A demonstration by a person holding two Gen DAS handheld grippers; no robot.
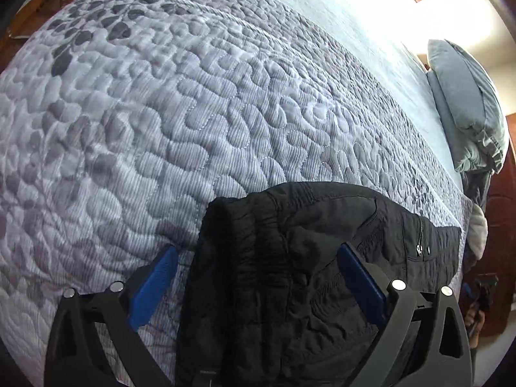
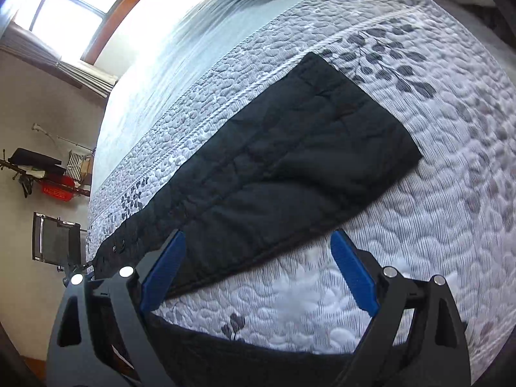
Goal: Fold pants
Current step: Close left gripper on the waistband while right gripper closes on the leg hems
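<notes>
Black quilted pants [image 2: 290, 148] lie flat on the quilted bedspread [image 2: 435, 193], the legs laid together and stretching away toward the far end. In the left wrist view the waist end of the pants [image 1: 306, 258], with a zipper pocket, lies bunched right in front of me. My left gripper [image 1: 258, 258] is open, its blue fingers [image 1: 154, 283] straddling the waist band just above it. My right gripper [image 2: 258, 251] is open and empty, hovering over the near edge of the pant leg.
A grey pillow [image 1: 464, 103] stands at the bed's right end in the left wrist view. A window [image 2: 64, 6], a wall shelf with clutter [image 2: 48, 174] and a black chair [image 2: 54, 242] are at the left of the right wrist view.
</notes>
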